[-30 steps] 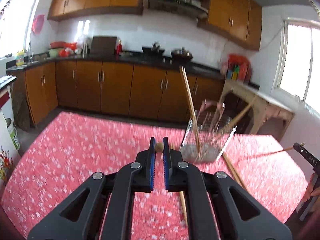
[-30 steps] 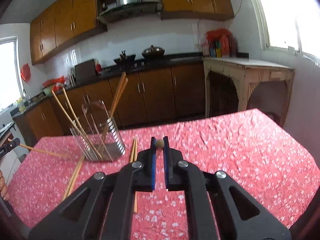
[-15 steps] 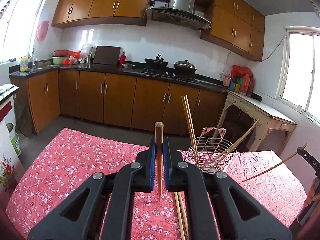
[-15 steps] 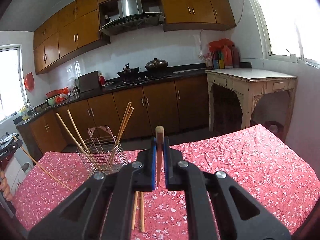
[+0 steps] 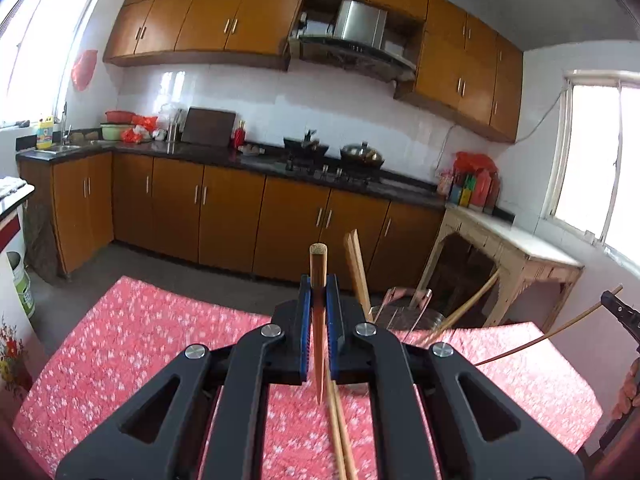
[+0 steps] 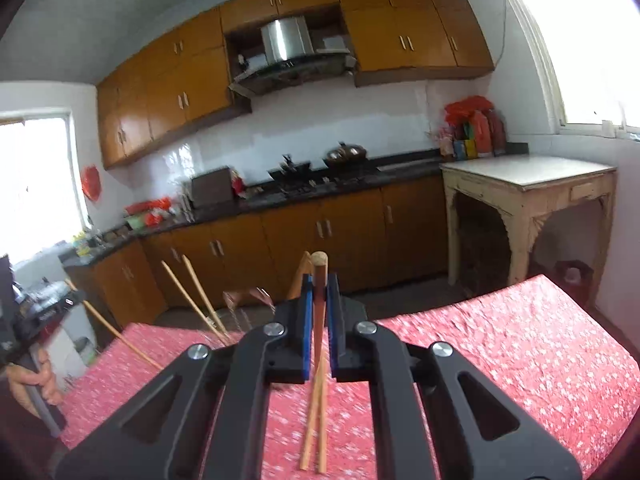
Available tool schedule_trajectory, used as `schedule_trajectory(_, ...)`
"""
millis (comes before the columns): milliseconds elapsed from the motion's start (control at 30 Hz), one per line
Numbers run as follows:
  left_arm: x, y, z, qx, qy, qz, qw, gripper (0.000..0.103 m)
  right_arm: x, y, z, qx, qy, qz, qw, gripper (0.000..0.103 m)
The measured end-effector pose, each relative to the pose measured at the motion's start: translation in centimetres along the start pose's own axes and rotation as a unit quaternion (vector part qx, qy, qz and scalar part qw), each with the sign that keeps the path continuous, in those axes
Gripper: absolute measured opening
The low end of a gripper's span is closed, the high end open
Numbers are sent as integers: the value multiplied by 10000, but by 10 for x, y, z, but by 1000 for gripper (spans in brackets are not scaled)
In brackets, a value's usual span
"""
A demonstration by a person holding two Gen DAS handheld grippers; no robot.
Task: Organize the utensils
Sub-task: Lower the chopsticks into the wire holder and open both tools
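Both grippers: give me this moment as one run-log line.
left gripper: shut on chopstick | right gripper: shut on chopstick | wire holder: holds chopsticks | loose pair: on tablecloth

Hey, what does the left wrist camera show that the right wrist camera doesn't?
Only the left wrist view shows the sink corner with the yellow bottle, and the right gripper holding a chopstick at the frame edge. Only the right wrist view shows the person's left hand. Both show a gripper shut on an upright chopstick, the wire utensil holder, a loose chopstick pair and the red floral tablecloth.
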State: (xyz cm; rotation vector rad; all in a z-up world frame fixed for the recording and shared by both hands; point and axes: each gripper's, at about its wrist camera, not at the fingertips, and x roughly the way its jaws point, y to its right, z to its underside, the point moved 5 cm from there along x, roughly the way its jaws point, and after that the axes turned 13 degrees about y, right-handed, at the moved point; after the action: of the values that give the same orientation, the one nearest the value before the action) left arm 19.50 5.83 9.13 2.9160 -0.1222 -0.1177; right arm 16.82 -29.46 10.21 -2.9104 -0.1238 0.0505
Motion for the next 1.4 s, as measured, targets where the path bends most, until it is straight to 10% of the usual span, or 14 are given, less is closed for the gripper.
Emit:
schedule_trajectory(367,25,59,-80,-87,747,136,9971,7,74,-52,-38,80,-361,-657,9972,7)
schedule_trajectory(1400,121,62,27,87,-867,44,9962,7,180,-38,60,521,-1725,-594,9818,12)
